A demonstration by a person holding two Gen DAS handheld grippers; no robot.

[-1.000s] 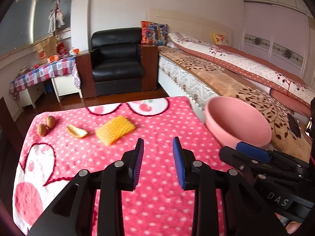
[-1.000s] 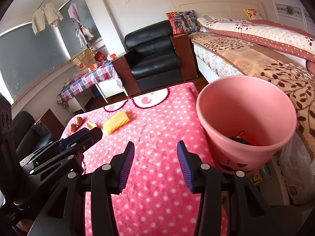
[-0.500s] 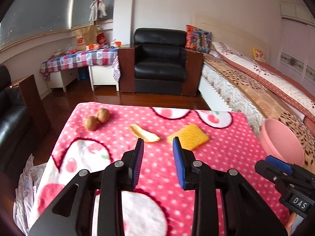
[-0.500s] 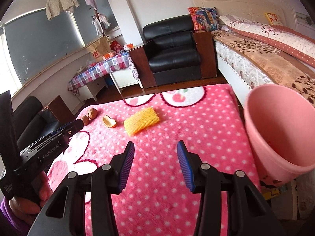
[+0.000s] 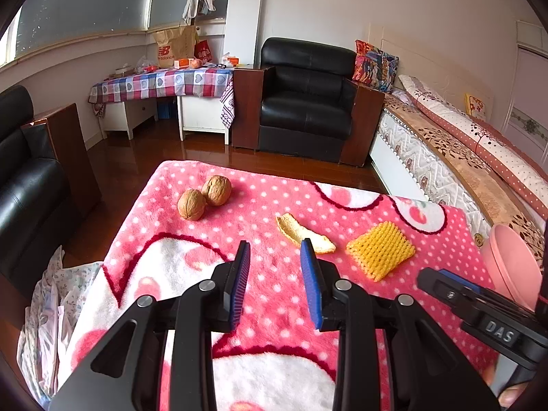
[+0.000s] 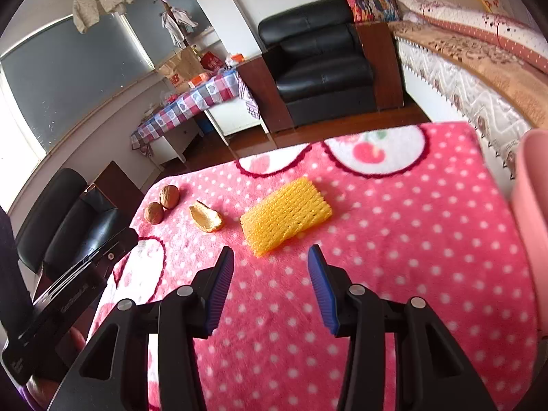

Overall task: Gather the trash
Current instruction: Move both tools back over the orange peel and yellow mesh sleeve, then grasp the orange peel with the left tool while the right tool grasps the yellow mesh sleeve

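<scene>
Both the left gripper (image 5: 276,256) and right gripper (image 6: 270,262) gape empty near the yellow foam net (image 6: 285,214) (peel (image 6: 205,218) beside it).

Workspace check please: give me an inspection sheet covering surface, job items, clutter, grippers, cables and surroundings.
Surface: pink polka-dot blanket covers the table.
Job's things: yellow foam fruit net lies flat; orange peel lies beside it, apart; pink bin stands at the table's right edge, contents hidden.
Clutter: two walnuts touching, near the far left corner.
Grippers: left gripper has open jaws with nothing between them, and is aimed near the peel; right gripper has open jaws with nothing between them, just short of the net.
Cables: nothing seen.
Surroundings: black armchair, bed, checked side table, wooden floor.
</scene>
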